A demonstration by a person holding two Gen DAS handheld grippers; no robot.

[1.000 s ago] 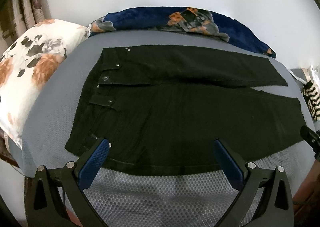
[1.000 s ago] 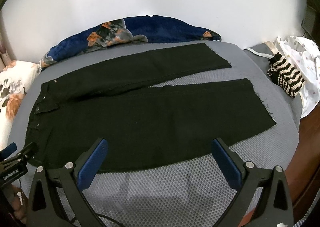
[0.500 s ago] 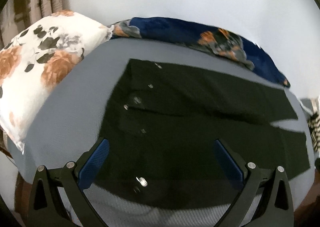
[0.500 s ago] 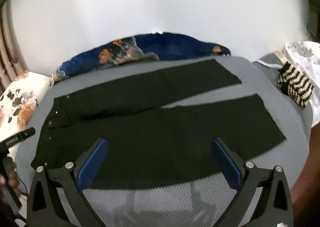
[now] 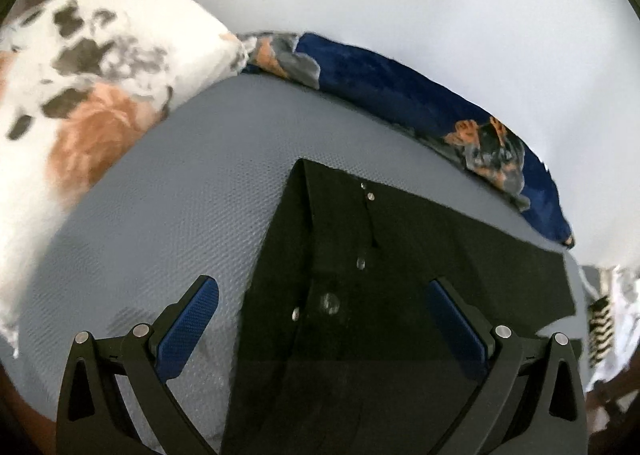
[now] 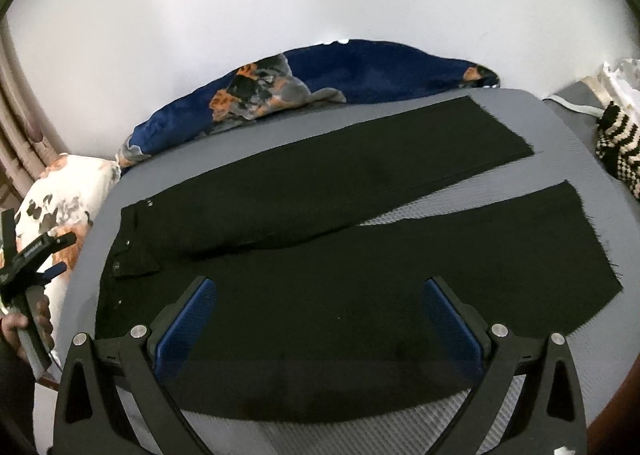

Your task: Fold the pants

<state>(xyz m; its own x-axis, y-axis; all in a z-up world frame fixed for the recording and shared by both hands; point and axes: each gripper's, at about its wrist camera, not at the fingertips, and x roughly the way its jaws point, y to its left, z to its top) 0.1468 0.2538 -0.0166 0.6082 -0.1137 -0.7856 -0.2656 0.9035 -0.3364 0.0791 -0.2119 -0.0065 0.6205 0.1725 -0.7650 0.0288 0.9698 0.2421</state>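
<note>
Black pants (image 6: 340, 255) lie flat on a grey mesh-covered bed (image 6: 580, 143), waistband at the left, both legs stretched right and spread apart. In the left wrist view the waistband end (image 5: 340, 295) with metal buttons fills the lower middle. My left gripper (image 5: 320, 319) is open and empty, hovering over the waistband; it also shows at the left edge of the right wrist view (image 6: 28, 267). My right gripper (image 6: 320, 319) is open and empty above the near leg's thigh.
A white floral pillow (image 5: 80, 95) lies at the bed's left end. A navy floral blanket (image 6: 320, 83) is bunched along the far wall. A black-and-white striped knit item (image 6: 616, 143) sits past the right end. Curtains (image 6: 20, 127) hang at far left.
My left gripper has swung left and closer to the waistband end. My right gripper has moved forward over the near leg. Both stay open.
</note>
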